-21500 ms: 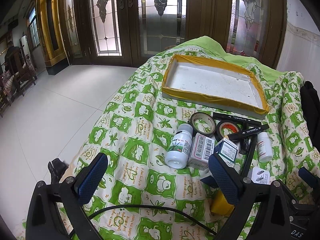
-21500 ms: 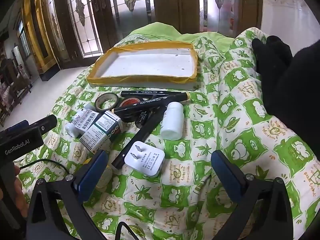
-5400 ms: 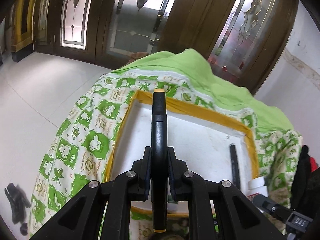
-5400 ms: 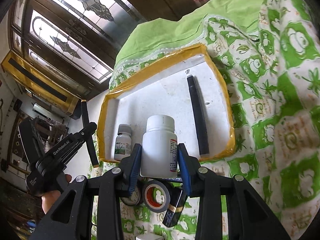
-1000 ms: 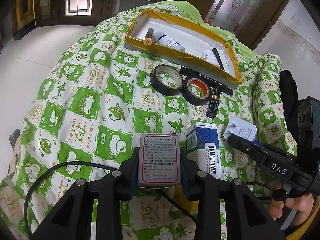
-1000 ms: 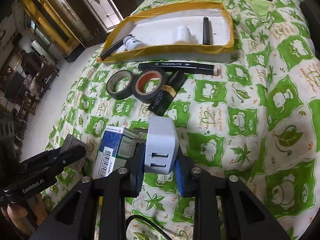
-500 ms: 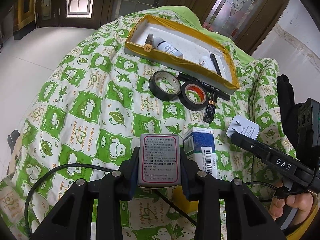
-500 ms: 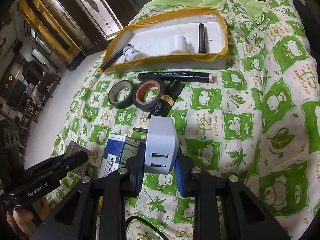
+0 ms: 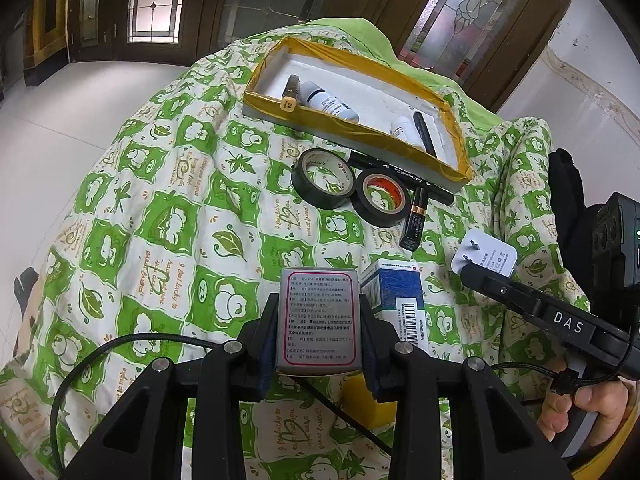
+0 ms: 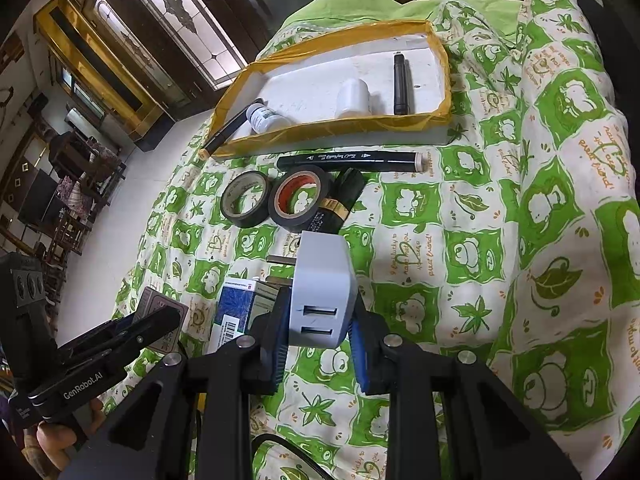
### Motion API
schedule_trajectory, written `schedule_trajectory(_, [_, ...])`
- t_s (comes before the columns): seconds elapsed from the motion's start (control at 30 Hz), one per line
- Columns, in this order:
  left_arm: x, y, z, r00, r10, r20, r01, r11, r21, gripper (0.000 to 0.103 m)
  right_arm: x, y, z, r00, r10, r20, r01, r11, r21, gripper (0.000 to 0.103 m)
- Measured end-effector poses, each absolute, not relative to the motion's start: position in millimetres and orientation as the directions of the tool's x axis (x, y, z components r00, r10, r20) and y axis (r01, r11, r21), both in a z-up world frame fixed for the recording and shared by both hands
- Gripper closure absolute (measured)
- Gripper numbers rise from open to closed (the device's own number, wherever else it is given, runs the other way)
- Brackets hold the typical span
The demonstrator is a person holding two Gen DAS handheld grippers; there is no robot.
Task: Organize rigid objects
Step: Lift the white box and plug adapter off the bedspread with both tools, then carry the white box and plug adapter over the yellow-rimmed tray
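Cardboard medicine box (image 9: pixel 318 318), light and crushable, is pinched across its flat sides by the left gripper (image 9: pixel 319 334); hard, slick plug adapter (image 10: pixel 322 292) is clamped by the right gripper (image 10: pixel 320 338), both above the quilt (image 9: pixel 168 216).

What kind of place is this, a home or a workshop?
Most likely a home, perhaps an entrance hall. The things lie on a green cartoon-print quilt. Behind it stand wooden doors with leaded glass over a pale tiled floor, and dark wooden furniture stands to one side.

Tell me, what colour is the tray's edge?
Yellow-orange, taped around the white tray; the right wrist view shows it best.
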State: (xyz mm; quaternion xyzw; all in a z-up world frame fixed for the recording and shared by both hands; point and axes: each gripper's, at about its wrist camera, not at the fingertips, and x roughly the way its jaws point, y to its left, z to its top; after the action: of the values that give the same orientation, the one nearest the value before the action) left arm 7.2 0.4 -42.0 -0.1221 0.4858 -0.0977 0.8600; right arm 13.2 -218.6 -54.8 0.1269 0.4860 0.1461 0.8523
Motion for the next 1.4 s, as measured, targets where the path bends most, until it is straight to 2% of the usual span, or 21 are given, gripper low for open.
schedule_trajectory(1.0, [3.3, -3.6, -37.8, 0.541, -0.200, -0.817, 0.039, 0.976, -0.214, 0.067, 10.7, -216.3, -49.8, 0.487, 0.401, -0.776, -0.138, 0.912, 0.386, 0.077])
schedule_trajectory(1.4, [34.1, -16.3, -6.9, 0.613, -0.107, -0.783, 0.068, 0.994, -0.082, 0.067, 38.5, -223.9, -14.0, 0.539, 0.443, -0.716, -0.140, 0.886, 0.443, 0.077])
